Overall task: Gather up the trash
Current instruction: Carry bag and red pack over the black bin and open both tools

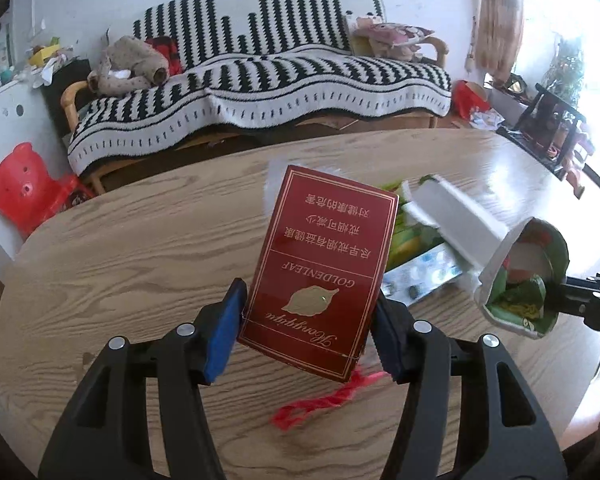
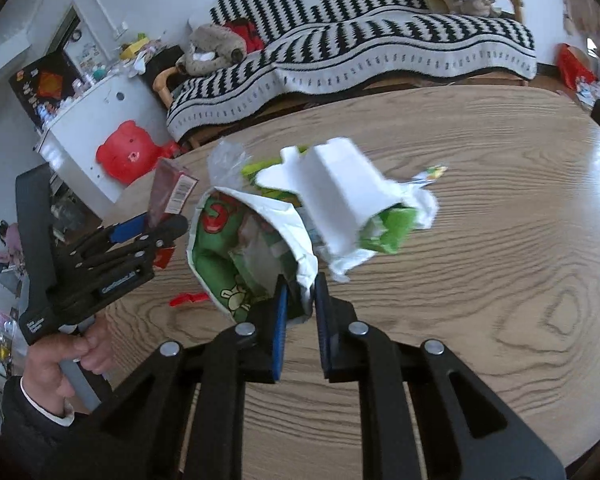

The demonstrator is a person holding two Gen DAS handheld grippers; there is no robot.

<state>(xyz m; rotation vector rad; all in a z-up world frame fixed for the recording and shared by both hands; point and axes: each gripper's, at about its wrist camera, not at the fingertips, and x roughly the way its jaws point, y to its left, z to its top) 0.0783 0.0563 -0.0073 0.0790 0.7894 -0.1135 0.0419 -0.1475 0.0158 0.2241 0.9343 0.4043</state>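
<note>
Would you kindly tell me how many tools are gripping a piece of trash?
2: the left tool holds the red cigarette pack; the right tool pinches the green-printed bag.

Table [image 2: 500, 240] right bare — wrapper pile [image 2: 340, 208] blocks centre.

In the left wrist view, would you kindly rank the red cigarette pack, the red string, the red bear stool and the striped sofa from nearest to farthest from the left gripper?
1. Red cigarette pack, between the left gripper's pads.
2. Red string, on the table just below.
3. Red bear stool, far left on the floor.
4. Striped sofa, against the wall.
</note>
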